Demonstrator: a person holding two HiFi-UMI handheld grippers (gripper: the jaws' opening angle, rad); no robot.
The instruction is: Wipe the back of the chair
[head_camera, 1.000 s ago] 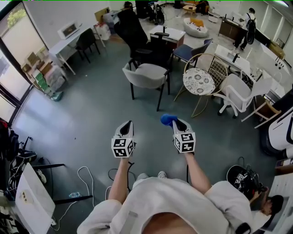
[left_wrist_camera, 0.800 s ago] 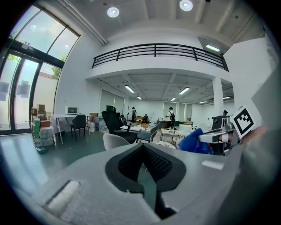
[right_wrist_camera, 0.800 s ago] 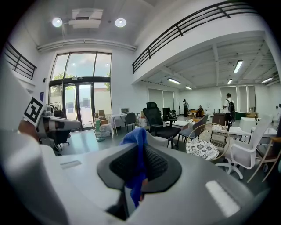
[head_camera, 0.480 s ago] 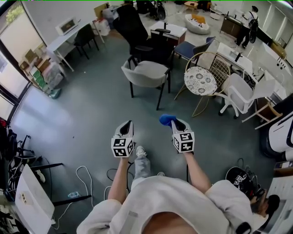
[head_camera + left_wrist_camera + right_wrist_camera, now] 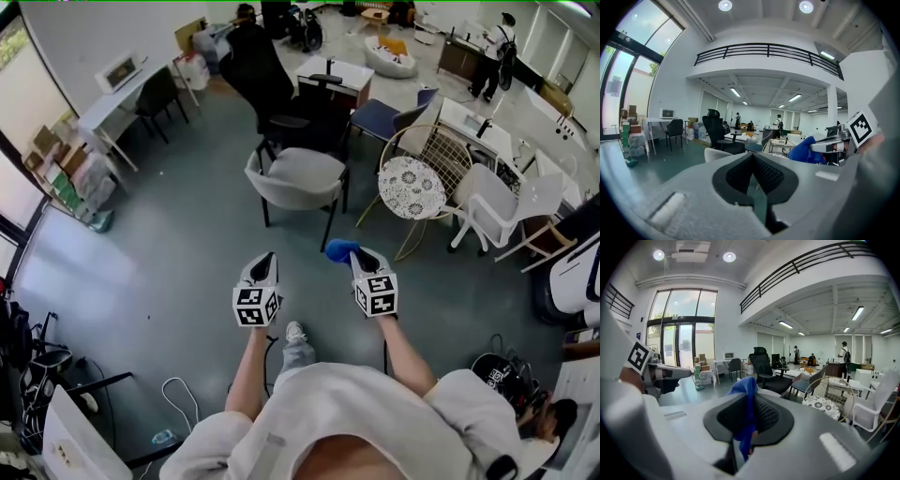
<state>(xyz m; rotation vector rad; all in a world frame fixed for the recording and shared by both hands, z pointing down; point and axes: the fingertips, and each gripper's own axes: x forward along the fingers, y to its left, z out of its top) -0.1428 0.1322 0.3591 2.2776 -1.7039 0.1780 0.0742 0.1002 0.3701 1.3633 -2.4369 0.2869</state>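
A grey shell chair [image 5: 298, 172] on black legs stands on the floor ahead of me, its back turned toward me. Both grippers hang in the air short of it, touching nothing. My right gripper [image 5: 359, 253] is shut on a blue cloth [image 5: 339, 248], which bunches out past the jaws. In the right gripper view the blue cloth [image 5: 744, 397] hangs pinched between the black pads. My left gripper [image 5: 266, 255] is shut with nothing in it, and in its own view the left gripper [image 5: 753, 158] shows closed pads, with the blue cloth [image 5: 804, 151] off to the right.
Right of the grey chair stands a gold wire chair [image 5: 427, 159] with a patterned cushion, then a white chair [image 5: 497, 199]. A black office chair [image 5: 258, 70] and a small table [image 5: 333, 73] lie behind. Cables [image 5: 183, 398] trail on the floor at lower left. People stand far back.
I have stepped forward, so the grey chair and its neighbours sit a little nearer and lower in view. Both grippers keep their pose; the cloth stays held.
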